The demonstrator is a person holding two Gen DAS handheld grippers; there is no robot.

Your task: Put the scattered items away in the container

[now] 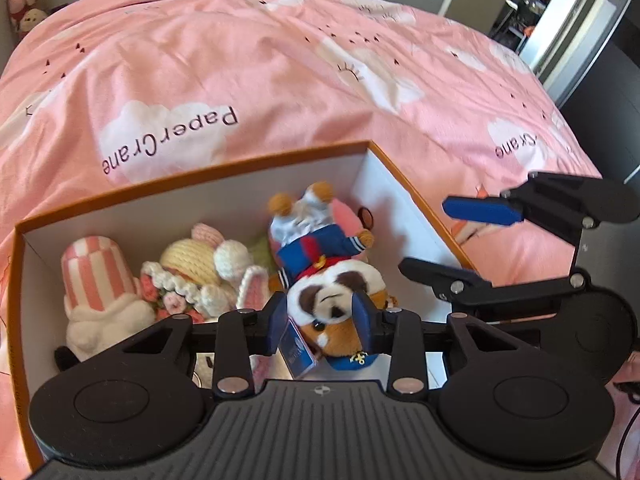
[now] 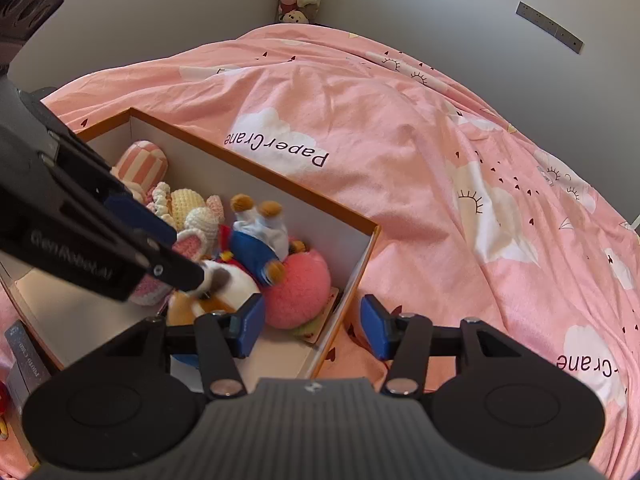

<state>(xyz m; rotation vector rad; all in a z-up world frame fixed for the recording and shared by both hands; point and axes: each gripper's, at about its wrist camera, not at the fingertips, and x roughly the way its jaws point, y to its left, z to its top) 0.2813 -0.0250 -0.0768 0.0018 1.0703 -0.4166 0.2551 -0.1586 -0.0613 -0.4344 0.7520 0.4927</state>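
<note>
A: How far along is the tidying judged to be?

B: Nearly finished, it seems. No loose toy is seen on the visible part of the bed (image 2: 400, 168); everything in sight is gathered in the box (image 1: 192, 178). A plush dog (image 1: 332, 304) in a blue sailor outfit is held head-down inside the box by the left gripper (image 1: 320, 322), whose jaws are pinched on its head. Only its release appears to be left.

A: And the right gripper (image 2: 312, 326)?

B: Its jaws are spread and nothing is held; it is poised over the near corner of the box, one jaw inside the wall and one outside.

A: What is noted of materials?

B: The box is stiff card, orange outside and white within, with straight walls. A pink-and-white striped plush (image 1: 96, 272), crocheted yarn toys (image 1: 192, 268) in cream and pink, and a round fuzzy pink plush (image 2: 298, 290) are packed in it. All are soft and compressible. A small card tag (image 1: 298, 346) hangs beside the dog's head. The bed cover is thin, creased pink cotton printed with clouds.
</note>
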